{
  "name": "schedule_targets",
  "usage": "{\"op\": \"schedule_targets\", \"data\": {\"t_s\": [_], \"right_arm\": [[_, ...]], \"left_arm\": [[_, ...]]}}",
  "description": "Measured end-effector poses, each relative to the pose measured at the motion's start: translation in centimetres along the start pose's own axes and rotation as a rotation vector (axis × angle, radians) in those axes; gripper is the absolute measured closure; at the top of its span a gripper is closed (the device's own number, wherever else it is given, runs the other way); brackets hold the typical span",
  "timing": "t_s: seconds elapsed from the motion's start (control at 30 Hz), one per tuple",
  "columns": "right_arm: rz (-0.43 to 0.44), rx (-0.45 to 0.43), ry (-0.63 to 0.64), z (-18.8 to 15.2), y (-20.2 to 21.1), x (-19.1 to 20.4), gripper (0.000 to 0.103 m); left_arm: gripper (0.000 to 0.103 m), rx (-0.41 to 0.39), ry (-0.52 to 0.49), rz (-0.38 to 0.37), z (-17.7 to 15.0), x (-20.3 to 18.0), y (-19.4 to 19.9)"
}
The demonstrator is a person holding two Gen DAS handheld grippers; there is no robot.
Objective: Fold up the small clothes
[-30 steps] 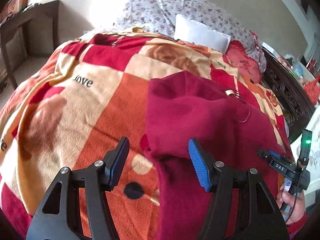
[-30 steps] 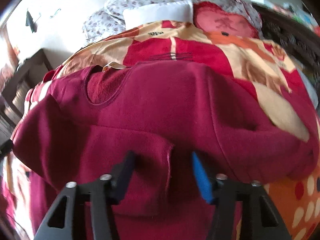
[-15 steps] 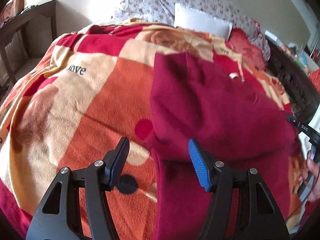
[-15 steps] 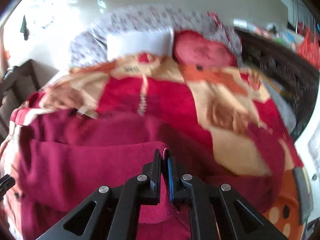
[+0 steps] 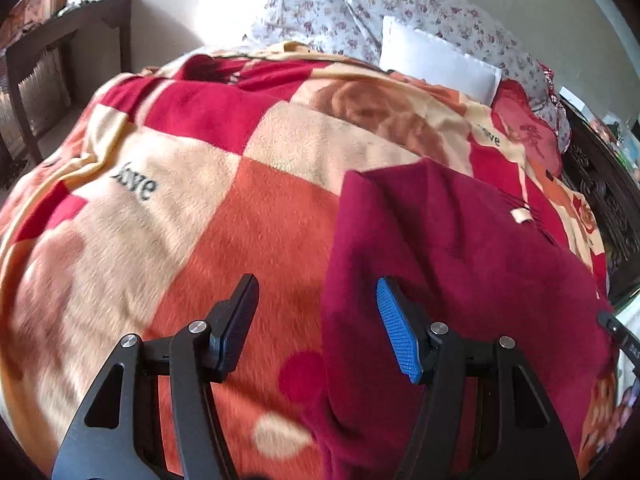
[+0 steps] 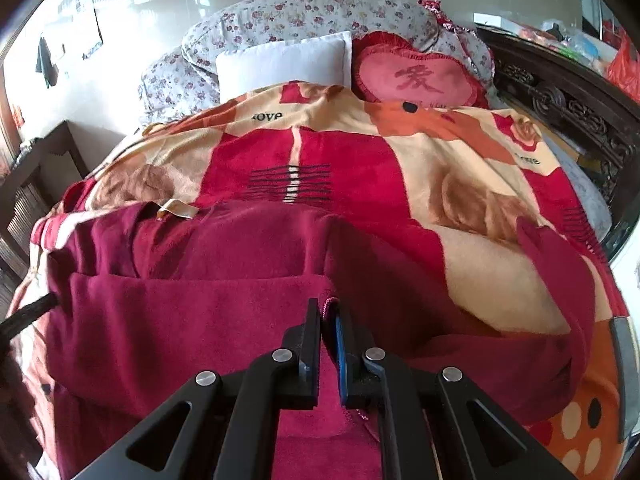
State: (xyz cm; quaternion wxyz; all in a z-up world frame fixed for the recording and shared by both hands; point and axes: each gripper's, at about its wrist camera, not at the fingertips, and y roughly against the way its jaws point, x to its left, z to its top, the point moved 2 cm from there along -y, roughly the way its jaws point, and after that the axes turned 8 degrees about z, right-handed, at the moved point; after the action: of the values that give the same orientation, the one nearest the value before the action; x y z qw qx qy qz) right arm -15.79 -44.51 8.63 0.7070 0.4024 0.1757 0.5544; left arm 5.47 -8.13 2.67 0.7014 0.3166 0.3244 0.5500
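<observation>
While the right gripper (image 6: 328,322) pinches a folded edge of the dark red top (image 6: 192,320), its two fingers are pressed together on the cloth. A bit of hem sticks up between them. The left gripper (image 5: 316,330) holds nothing. Its fingers are spread apart, and the left edge of the top (image 5: 460,280) lies between them, nearer the blue pad.

The top lies flat on the bed blanket (image 5: 224,208). It sits to the right of the left gripper and right under the right one, so the right hand is closer to it. I think the left hand needs to come down on that edge before both can lift and fold.

The long way of the top runs from the grippers toward the pillows. The neck end, with a small tan label (image 6: 178,210), points away. One sleeve (image 6: 560,264) flops out to the right.

Farther off lie a white pillow (image 6: 284,64) and a red heart cushion (image 6: 416,76).
</observation>
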Motion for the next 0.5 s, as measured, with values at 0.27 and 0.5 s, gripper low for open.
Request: {"op": "schedule_targets", "data": {"t_s": [0.27, 0.5], "right_arm": [[-0.038, 0.032, 0.0, 0.2, -1.4, -0.3, 0.069], [0.115, -0.043, -0.07, -0.8, 2.8, 1.8, 0.054]], "left_arm": [[0.051, 0.008, -0.022, 0.039, 1.5, 1.7, -1.6], [0.051, 0.036, 0.009, -0.022, -0.4, 3.3, 1.9]]}}
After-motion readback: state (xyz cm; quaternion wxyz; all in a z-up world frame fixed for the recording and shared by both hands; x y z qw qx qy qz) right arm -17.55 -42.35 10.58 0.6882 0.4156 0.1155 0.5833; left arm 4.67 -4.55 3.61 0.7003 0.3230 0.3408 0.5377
